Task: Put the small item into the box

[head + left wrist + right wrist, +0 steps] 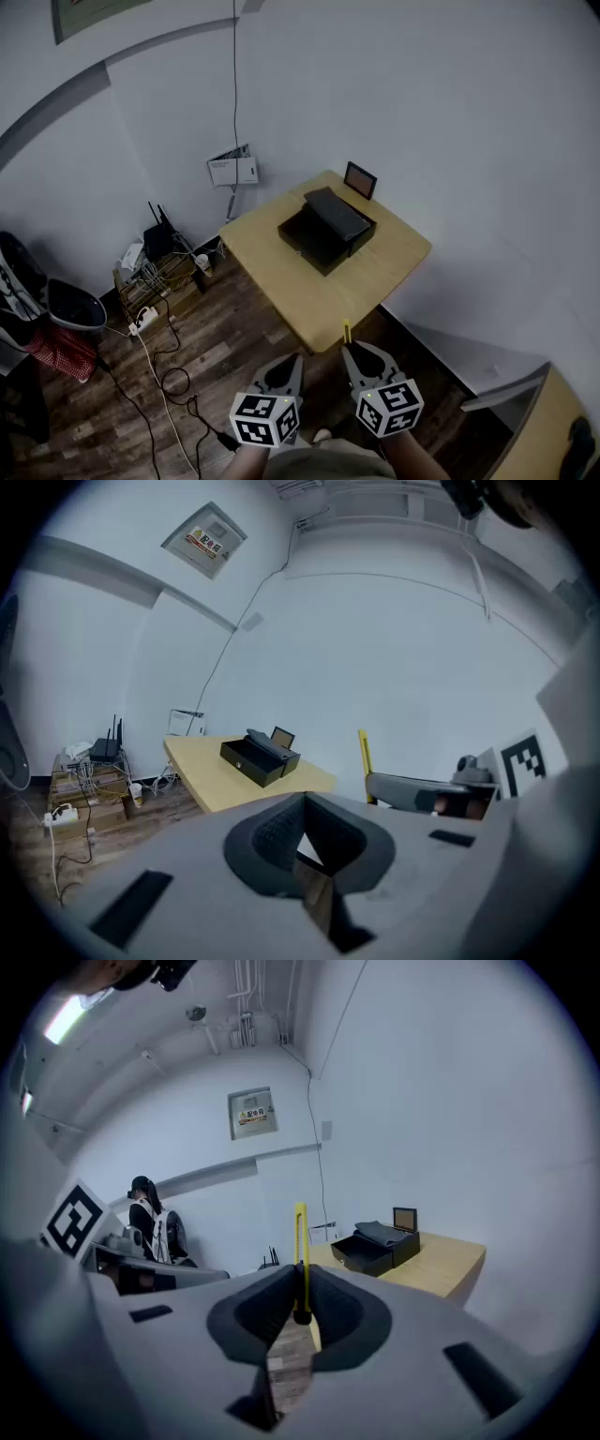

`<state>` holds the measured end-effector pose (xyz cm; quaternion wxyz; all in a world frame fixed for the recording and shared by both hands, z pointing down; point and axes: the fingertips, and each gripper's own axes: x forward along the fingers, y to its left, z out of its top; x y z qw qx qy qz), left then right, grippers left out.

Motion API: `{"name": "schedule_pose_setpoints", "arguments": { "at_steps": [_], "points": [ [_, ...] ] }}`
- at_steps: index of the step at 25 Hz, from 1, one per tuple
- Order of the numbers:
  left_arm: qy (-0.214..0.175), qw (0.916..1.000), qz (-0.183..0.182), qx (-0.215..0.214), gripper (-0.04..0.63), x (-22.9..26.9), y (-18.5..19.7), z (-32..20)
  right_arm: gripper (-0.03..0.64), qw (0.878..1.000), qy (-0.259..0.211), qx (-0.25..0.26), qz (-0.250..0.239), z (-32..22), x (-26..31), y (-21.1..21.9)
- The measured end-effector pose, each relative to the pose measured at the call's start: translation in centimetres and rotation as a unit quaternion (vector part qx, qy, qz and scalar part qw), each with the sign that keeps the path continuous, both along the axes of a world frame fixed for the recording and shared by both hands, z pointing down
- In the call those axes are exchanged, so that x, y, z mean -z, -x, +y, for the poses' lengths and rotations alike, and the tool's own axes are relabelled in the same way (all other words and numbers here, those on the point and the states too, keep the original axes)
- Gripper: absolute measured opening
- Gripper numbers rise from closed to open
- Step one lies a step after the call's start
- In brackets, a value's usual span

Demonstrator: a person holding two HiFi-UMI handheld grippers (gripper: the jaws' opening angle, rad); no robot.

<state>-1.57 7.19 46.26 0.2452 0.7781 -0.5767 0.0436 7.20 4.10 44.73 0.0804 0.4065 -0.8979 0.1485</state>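
Note:
An open black box [323,234] stands on the wooden table [375,272] ahead, its lid resting on its far side. My right gripper [348,348] is low in the head view, short of the table's near corner, shut on a thin yellow stick [347,331] that points up past its tips. In the right gripper view the yellow stick [300,1241] is pinched between the pads, with the box [375,1244] far off to the right. My left gripper [295,360] is beside the right one, shut and empty; its view shows the box [258,758] on the table [216,780].
A small framed picture [361,180] stands behind the box. A low shelf with a router [157,246], cables and a power strip [142,322] lies on the floor left of the table. A person with a backpack [150,1222] stands far off. Another tabletop [553,431] shows at bottom right.

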Motion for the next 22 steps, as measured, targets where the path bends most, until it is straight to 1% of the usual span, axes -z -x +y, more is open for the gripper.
{"name": "schedule_pose_setpoints", "arguments": {
  "at_steps": [6,12,16,22],
  "points": [
    [-0.004,1.0,-0.006,0.004,0.002,0.8,-1.1,3.0,0.04,1.0,-0.002,0.003,-0.025,3.4,1.4,-1.2],
    [-0.009,0.9999,-0.013,0.007,0.002,1.0,-1.5,3.9,0.04,1.0,-0.015,0.005,-0.021,4.4,2.1,-1.6],
    [-0.014,0.9997,-0.017,0.009,0.002,1.3,-1.9,4.3,0.04,1.0,-0.022,0.018,-0.011,5.0,2.2,-1.5],
    [-0.018,0.9997,-0.015,0.01,0.002,1.7,-2.7,5.0,0.04,0.999,-0.02,0.027,-0.014,5.6,2.4,-1.8]
  ]
}}
